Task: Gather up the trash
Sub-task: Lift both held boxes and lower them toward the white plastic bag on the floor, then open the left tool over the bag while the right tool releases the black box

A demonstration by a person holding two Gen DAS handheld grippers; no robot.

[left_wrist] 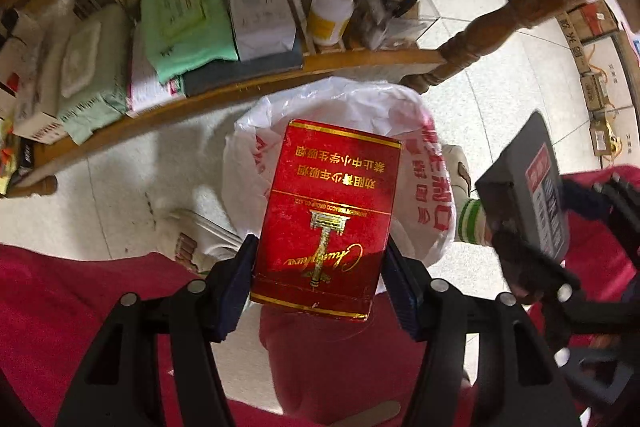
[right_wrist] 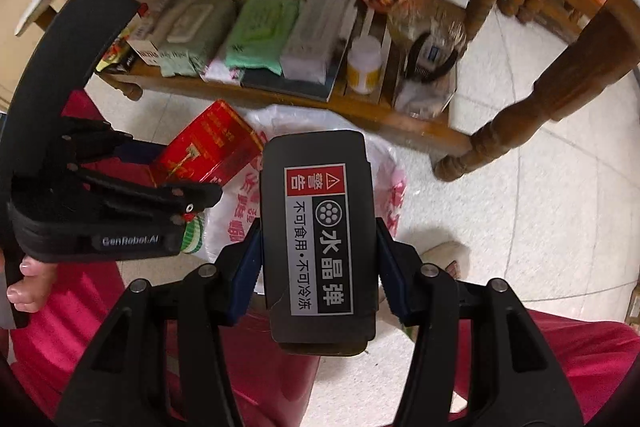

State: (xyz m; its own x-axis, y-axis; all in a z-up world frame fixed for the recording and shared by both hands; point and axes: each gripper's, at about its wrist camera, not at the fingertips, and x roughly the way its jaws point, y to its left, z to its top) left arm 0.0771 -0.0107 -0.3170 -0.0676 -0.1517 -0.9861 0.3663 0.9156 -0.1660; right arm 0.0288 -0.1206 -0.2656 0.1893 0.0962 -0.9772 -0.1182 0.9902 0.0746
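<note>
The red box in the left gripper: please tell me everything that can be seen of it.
The red box is a flat cardboard carton with gold borders, a gold pillar emblem and gold Chinese print, its surface scuffed. The left gripper clamps its two long sides near the lower end. It hangs above the open white plastic bag with red print, which stands on the floor.

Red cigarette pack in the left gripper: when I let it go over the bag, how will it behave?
The red cigarette pack looks like thin card with scuffed edges, so probably light and easily crushed. Flat-sided, it should drop without rolling. The white plastic bag below is floppy and crumpled, so its rim may fold under the pack rather than guide it in.
</note>
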